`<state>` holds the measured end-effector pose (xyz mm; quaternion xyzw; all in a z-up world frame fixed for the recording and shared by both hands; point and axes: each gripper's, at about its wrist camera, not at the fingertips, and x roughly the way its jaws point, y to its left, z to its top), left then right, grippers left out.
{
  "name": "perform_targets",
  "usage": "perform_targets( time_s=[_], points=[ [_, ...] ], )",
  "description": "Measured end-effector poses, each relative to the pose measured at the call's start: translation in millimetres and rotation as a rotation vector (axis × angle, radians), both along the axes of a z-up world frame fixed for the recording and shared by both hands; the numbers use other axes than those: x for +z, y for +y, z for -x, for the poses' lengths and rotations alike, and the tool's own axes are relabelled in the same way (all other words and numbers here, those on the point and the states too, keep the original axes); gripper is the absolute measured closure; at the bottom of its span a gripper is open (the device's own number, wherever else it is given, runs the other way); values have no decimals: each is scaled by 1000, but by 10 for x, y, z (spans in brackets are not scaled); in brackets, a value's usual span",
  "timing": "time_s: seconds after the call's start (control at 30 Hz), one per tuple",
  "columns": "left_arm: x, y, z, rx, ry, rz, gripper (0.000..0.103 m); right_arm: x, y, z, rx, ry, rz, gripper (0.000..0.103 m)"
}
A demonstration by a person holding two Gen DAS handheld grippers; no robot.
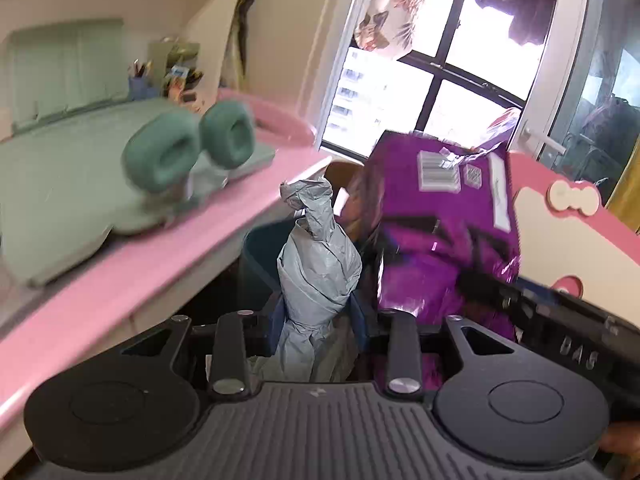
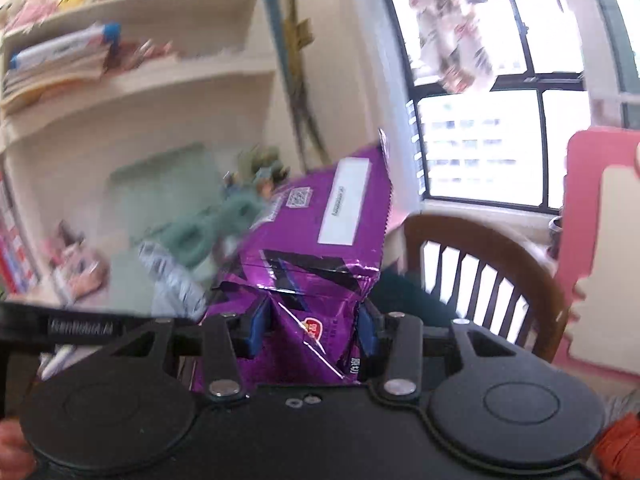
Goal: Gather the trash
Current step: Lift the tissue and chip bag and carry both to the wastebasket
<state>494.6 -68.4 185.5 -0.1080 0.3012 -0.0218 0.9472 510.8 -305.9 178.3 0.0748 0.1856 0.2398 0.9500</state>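
My left gripper (image 1: 318,322) is shut on a crumpled grey plastic bag (image 1: 318,264) that stands up twisted between its blue pads. Beside it on the right hangs a shiny purple snack bag (image 1: 448,216), seen from its back with a barcode. In the right wrist view that purple snack bag (image 2: 316,248) sticks up and away from my right gripper (image 2: 314,326), which is shut on its lower crumpled end. The left gripper's black body (image 2: 80,326) shows at the left edge of that view.
A pink desk (image 1: 132,276) carries a green mat and green headphones (image 1: 188,152) on a stand. A wooden chair (image 2: 480,264) stands before the window (image 2: 480,140). Cream shelves (image 2: 132,80) hold books. A pink and cream panel (image 2: 600,248) rises at the right.
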Motion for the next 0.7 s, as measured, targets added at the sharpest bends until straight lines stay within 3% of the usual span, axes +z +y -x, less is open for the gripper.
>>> perform_targets(
  time_s=[0.17,0.33,0.47,0.7],
  points=[
    [209,-238,-269,-8,-28,-15,69,202,-169,-353,-56,-16,-25,59],
    [214,-396,-635,-28,-26,-28,69,99,-230,-636,-104,-16,6,58],
    [7,-486,-926,-36,10,-18,69,-149,-190,-905,-119,26,37,58],
    [-546,-516,-1335,-27,110,-72,69,-586,63,-1196,-99,68,131,57]
  ],
)
